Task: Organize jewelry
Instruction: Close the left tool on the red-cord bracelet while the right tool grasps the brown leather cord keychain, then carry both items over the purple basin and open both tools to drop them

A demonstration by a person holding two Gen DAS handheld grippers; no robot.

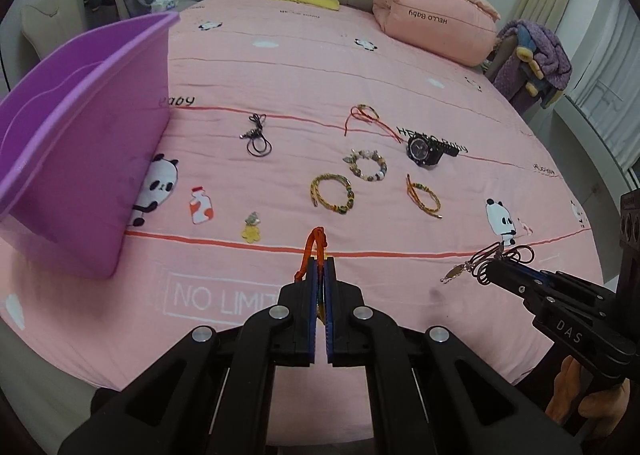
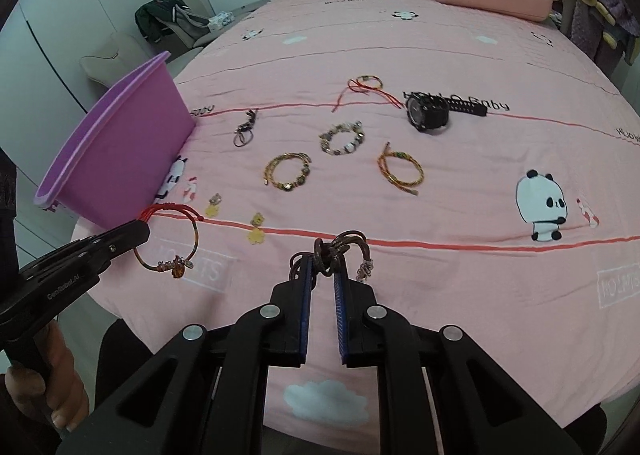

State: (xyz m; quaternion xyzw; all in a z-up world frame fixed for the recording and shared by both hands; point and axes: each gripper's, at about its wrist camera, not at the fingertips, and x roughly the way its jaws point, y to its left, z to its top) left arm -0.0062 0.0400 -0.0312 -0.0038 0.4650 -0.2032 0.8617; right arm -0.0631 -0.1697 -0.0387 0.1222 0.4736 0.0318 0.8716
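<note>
- The left gripper [image 1: 319,267] is clamped on a red braided cord bracelet [image 2: 182,239]; the cord sticks up from between the tips, and in the right wrist view the loop hangs down from the tips, above the pink printed bedsheet [image 2: 460,295].
- That bracelet is a thin loop — red knotted cord at the top, small metal and amber-coloured charms at the bottom.
- The right gripper [image 2: 322,265] is closed on a dark brown coiled cord necklace [image 2: 340,249], bunched between the blue pads, with a small silver pendant dangling on the right side.
- The purple plastic tub [image 2: 132,147] stands on the sheet, near the left gripper.
- To the right of the tub lie, in turn, a black cord with a small charm [image 2: 244,129], a yellow-green braided bracelet [image 2: 286,171], a pale stone bead bracelet [image 2: 342,137] and an orange-yellow braided bracelet [image 2: 400,169].
- Farther from the tub than those, a red string bracelet [image 2: 364,89] and a black wristwatch [image 2: 428,113] lie close together.
</note>
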